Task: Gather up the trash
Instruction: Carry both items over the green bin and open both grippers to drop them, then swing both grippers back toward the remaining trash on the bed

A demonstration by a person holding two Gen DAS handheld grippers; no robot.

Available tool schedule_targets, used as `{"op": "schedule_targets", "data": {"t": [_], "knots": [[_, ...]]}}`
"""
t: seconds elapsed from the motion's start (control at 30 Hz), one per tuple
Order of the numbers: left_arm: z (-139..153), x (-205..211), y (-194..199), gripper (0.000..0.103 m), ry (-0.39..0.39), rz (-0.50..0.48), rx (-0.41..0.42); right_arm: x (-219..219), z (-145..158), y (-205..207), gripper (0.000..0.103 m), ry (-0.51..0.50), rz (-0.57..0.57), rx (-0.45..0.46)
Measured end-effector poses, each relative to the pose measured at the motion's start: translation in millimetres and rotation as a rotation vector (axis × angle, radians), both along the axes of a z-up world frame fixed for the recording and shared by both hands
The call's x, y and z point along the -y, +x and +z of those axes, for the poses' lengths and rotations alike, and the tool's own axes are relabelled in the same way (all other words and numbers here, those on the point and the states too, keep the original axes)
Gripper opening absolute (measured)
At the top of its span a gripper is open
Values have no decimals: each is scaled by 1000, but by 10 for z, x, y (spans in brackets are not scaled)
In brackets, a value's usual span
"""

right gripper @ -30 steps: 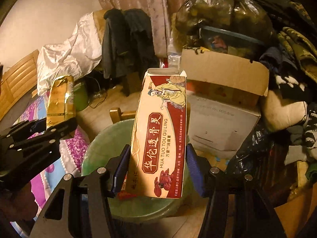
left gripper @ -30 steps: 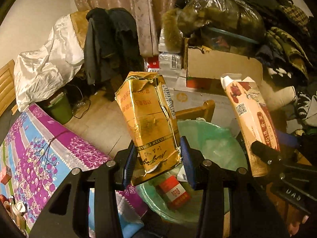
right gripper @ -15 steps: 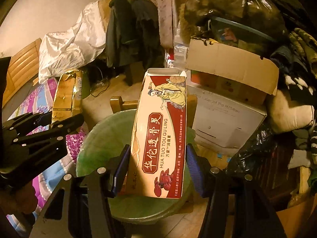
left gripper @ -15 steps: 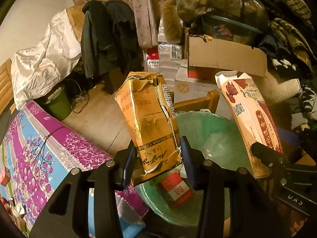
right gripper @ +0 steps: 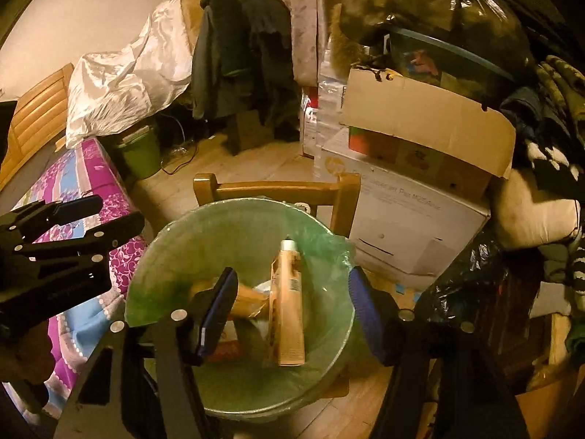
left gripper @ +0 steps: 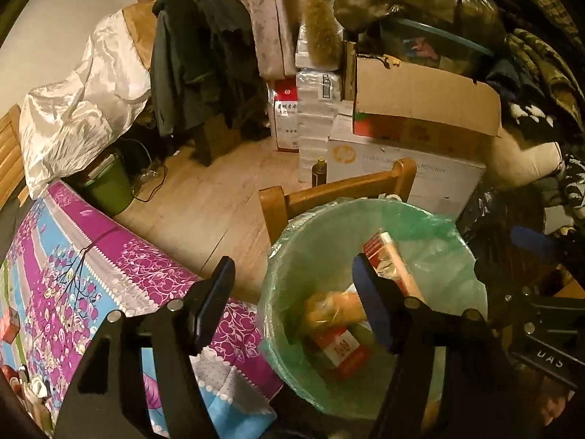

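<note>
With both boxes lying inside the round green-lined plastic trash bin [right gripper: 175,241] — tall red-and-cream carton [right gripper: 289,303], crumpled yellow pack [left gripper: 334,311] — drop done. Left gripper [left gripper: 292,303], right gripper [right gripper: 289,311]: jaws opening wide, nothing between. Left: any further trash on the purple floral tabletop [left gripper: 73,263].

Our right gripper [right gripper: 289,307] jaws opening w/ nothing between them, above green-lined bin [right gripper: 175,230]; tall carton [right gripper: 289,311] inside.

boxes [right gripper: 289,311] in bin [right gripper: 153,256] | chair [right gripper: 278,188] behind | bottle, seemingly, beneath
</note>
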State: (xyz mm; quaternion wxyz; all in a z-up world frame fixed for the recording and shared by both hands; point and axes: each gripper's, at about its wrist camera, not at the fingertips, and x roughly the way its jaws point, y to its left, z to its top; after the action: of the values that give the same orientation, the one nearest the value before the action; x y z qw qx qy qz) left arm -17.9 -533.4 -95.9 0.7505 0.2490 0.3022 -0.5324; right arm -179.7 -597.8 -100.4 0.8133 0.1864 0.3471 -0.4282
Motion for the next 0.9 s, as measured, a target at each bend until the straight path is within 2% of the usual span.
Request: {"op": "schedule_targets", "data": {"t": [0.37,0.63,0.77,0.9], "knots": [[57,-87,44,64,-19,1,-2,-91,84,-63,65,-22,-28,7],[50,-382,268,64,-61,31,-78,-190,266,-29,65,-84,-27,49],[41,-626,451,64,-75,92,-94,-239,301,12,65,-95,-22,67],[68,-958,630,64,-92,162,-70,-329,325,118,65,-85,10,103]]}}
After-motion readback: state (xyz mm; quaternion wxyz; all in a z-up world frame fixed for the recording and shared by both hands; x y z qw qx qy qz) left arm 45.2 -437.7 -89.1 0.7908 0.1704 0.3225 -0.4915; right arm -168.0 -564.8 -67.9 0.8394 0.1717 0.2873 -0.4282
